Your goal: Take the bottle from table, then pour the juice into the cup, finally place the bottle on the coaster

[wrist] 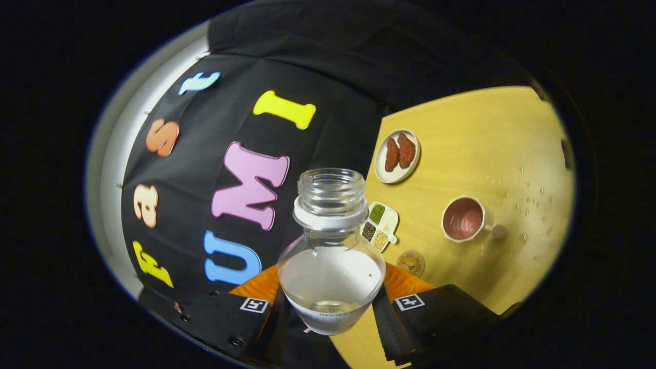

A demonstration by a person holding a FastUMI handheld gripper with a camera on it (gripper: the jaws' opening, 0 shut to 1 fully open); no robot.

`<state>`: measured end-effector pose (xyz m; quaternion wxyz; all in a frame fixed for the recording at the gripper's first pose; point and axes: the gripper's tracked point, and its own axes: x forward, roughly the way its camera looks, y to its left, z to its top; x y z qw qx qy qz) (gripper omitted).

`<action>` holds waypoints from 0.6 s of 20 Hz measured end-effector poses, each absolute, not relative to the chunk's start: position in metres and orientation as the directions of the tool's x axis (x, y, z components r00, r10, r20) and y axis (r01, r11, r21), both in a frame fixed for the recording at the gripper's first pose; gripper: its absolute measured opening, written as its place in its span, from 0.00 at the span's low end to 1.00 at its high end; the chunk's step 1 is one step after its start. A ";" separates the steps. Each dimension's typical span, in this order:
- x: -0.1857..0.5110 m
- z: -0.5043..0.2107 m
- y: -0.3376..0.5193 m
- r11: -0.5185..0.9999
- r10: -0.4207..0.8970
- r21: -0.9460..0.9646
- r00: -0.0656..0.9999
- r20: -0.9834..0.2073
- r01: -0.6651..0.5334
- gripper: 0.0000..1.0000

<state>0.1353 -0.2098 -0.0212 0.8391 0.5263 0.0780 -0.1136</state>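
We're riding on the gripper point(330, 307), looking forward along its fingers, rolled sideways and high above the wooden table point(461, 128), the clear bottle point(330, 256) close up, the cup point(464, 219) well beyond.

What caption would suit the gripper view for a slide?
Claw shut on an uncapped clear plastic bottle above the wooden table, with the white cup and round coaster beyond.

A staged recording booth: black cloth wall point(318, 66) at 11 o'clock, a wooden table point(476, 128) at 3 o'clock set with a plate of food point(397, 156), a seed tray point(380, 226) and a cup point(464, 219)
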 end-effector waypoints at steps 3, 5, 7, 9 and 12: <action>0.128 -0.005 -0.194 0.663 -0.081 0.716 0.972 -0.223 0.219 0.74; 0.123 0.002 -0.184 0.784 -0.073 0.593 0.976 -0.204 0.183 0.73; 0.121 0.004 -0.168 0.867 -0.058 0.477 0.979 -0.195 0.146 0.74; 0.121 0.002 -0.151 0.924 -0.046 0.365 0.981 -0.188 0.113 0.74; 0.125 -0.009 -0.135 0.979 -0.057 0.185 0.981 -0.184 0.091 0.74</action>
